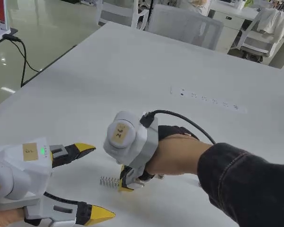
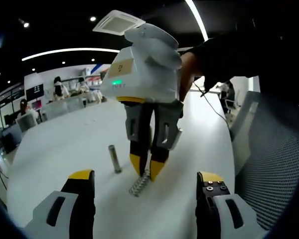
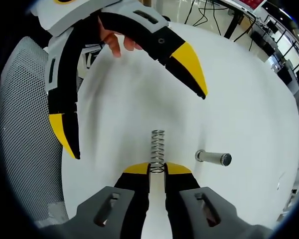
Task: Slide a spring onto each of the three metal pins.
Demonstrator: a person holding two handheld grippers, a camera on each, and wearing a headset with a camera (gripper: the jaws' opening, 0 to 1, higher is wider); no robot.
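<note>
Right gripper [image 3: 158, 168] pinches 1 end of a thin silver coil spring [image 3: 158, 144] that lies on the white table [image 3: 249, 114] before its tips. 1 short grey metal pin [image 3: 213, 158] stands just beside. Left gripper [image 1: 97, 181] faces it, spread wide.

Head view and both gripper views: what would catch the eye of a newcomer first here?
The right gripper pinches one end of a small coiled metal spring lying on the white table. The left gripper faces it, fingers spread wide. A short grey metal pin stands upright beside the spring, apart from it.
</note>
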